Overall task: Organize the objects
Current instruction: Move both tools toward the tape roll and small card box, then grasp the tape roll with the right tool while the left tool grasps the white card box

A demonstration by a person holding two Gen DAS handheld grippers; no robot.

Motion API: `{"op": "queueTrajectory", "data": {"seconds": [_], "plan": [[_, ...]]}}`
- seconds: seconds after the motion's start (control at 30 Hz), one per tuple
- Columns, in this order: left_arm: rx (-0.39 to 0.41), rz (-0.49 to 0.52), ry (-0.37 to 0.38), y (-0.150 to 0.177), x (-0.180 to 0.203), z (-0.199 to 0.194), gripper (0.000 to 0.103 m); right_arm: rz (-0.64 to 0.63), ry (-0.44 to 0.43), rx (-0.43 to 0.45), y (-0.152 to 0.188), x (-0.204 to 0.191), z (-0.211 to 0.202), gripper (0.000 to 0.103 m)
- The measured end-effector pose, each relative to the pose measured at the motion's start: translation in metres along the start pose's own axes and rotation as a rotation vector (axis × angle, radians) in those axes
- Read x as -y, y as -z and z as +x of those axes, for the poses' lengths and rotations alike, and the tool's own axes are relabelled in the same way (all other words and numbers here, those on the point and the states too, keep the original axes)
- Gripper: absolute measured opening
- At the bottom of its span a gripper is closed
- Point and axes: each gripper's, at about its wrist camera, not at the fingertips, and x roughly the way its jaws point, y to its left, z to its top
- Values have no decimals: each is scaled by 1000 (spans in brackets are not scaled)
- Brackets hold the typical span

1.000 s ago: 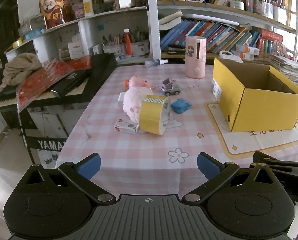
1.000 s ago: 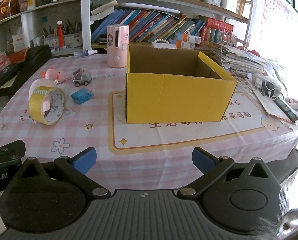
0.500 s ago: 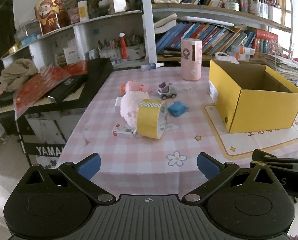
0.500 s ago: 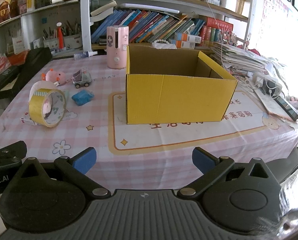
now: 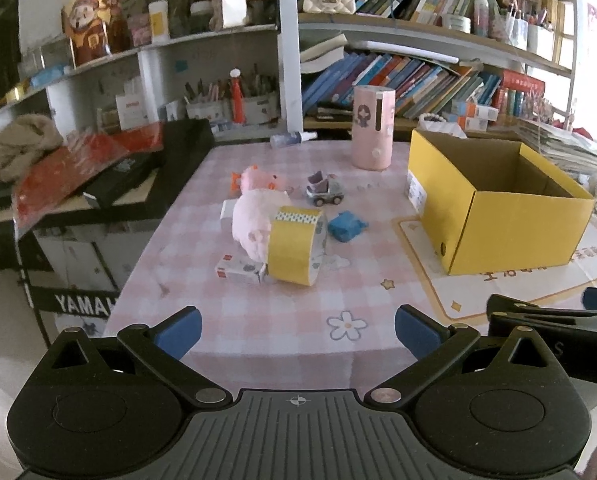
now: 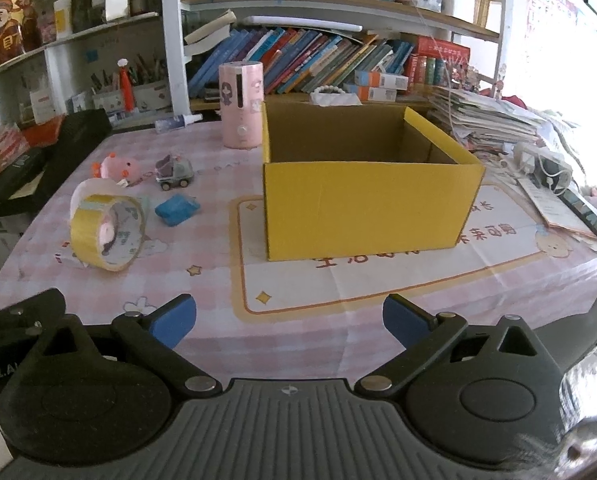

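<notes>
While both the left gripper [image 5: 297, 326] and right gripper [image 6: 289, 318] hang wide apart and empty at the table's [image 5: 258, 320] near edge, the tape roll [image 5: 294, 246] leans on the pink plush [image 5: 252, 216] beside the open yellow box [image 6: 366, 208].

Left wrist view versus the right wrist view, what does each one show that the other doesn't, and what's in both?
Only the left wrist view shows the black keyboard's stand with its lettering and the small white box clearly. Only the right wrist view shows the booklets and cables right of the yellow box. Both show that box, the yellow tape roll, the blue toy and the toy car.
</notes>
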Motion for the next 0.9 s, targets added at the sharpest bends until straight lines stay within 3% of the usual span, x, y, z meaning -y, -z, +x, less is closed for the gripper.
{"op": "queueTrajectory", "data": {"seconds": [0.17,0.33,0.67,0.9], "plan": [[-4,-31,0,2,-11,1,103,-3,-73,-17,-4,-7,4,88],[-20,-61,-52,4,-23,5,103,-25,-169,-25,-10,-19,9,78],[-67,-203,-111,-3,-64,30,103,-38,-406,-36,-38,-53,41,69],[-80,-192,-168,-13,-70,49,103,-2,-589,-99,-67,-78,89,62]]}}
